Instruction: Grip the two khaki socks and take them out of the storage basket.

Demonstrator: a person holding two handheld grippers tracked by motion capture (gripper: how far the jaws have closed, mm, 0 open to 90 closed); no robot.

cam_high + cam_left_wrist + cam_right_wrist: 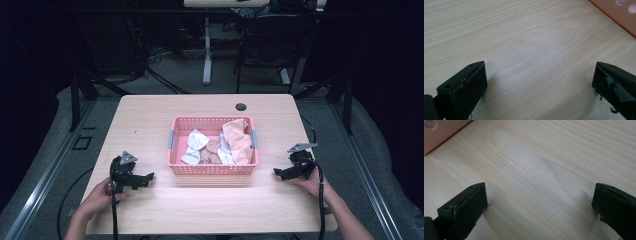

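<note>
Resting on wooden surface (150, 120), both grippers flank pink basket (213, 169) at centre. Left gripper (149, 177) near left, just beside basket's near-left corner; fingers (464, 87) spread wide, nothing between them, bare wood under gap. Right gripper (276, 172) near right, just beside basket's near-right corner; fingers (464, 208) likewise wide apart, holding nothing. Basket corner peeks into top edge of each gripper view. Basket holds crumpled cloths (237, 140): peach, white, tan. Hands (102, 195) grip handles from near edge.
</note>
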